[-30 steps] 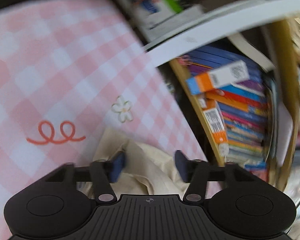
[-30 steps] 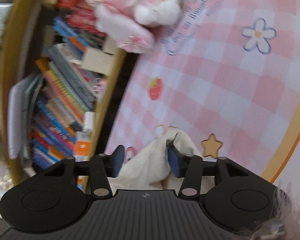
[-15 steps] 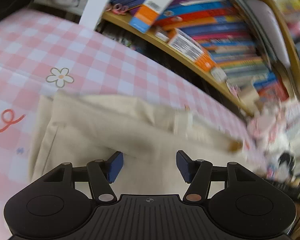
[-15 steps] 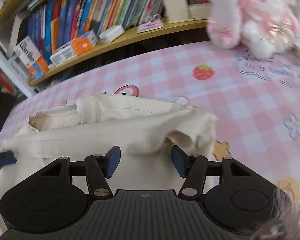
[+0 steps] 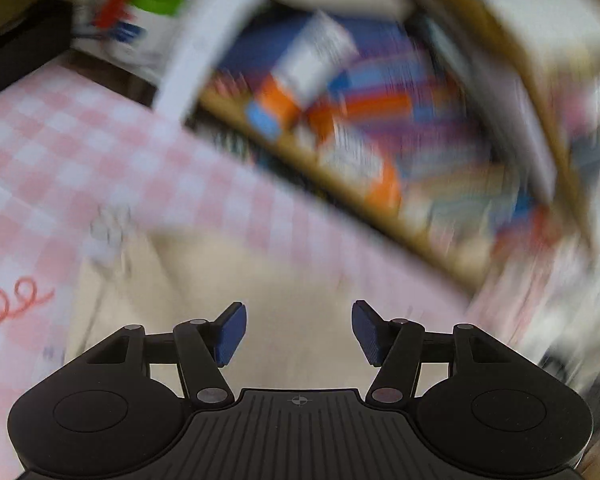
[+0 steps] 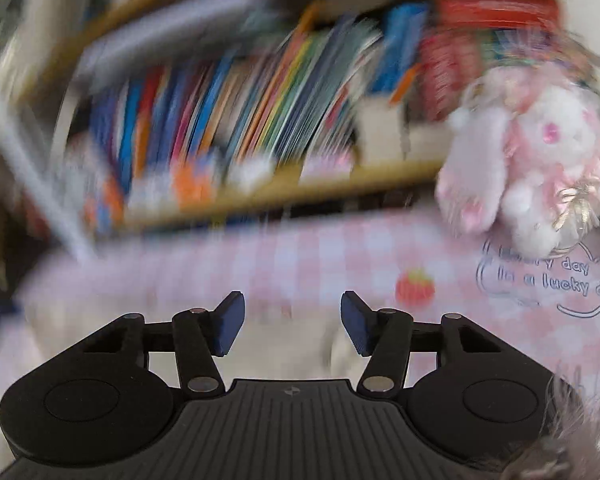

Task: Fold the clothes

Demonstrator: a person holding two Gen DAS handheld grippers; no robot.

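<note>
While both grippers' jaws gape empty, the right's just narrowing, the cream garment (image 5: 300, 280) lies blurred on checked cloth (image 5: 40, 160).

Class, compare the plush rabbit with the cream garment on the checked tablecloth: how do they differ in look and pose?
The plush rabbit is pink and white, fluffy and bulky; the cream garment is one plain colour, smooth and thin.
The rabbit sits up at the far edge, by the bookshelf; the garment lies spread flat, nearer the cameras.
Both rest on the pink checked tablecloth, and no hand-held gripper holds either.
</note>
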